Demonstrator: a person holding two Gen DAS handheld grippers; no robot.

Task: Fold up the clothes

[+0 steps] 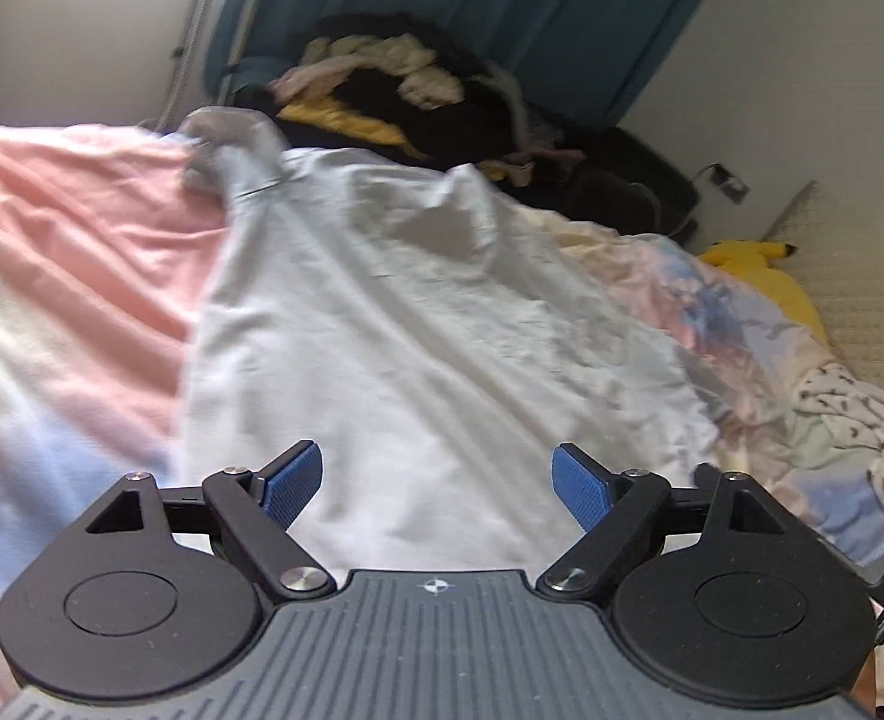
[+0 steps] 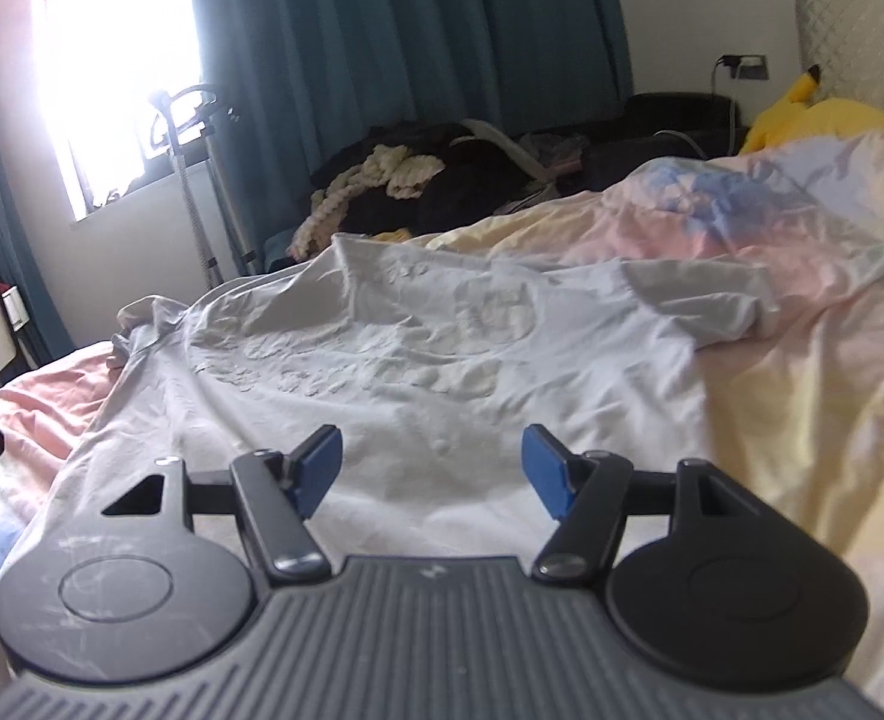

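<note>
The wrinkled white cotton T-shirt (image 2: 417, 360) lies spread on the bed, soft and limp; best pinched at hem corners. Left gripper (image 1: 437, 480) and right gripper (image 2: 431, 468) hover spread, empty.

Left claw (image 1: 437, 483): two black linkage fingers tipped with ribbed blue pads (image 1: 290, 483), silver screw heads at each pivot, triangular cut-outs in the outer links. Round black discs sit on both sides of a grey ribbed housing, which carries a small white cross-hair mark at its front edge. A green glint shows at the far right edge. Right claw (image 2: 432, 471): same build, blue pads (image 2: 547, 477), grey ribbed body, but its left disc is scuffed with pale scratches.
</note>
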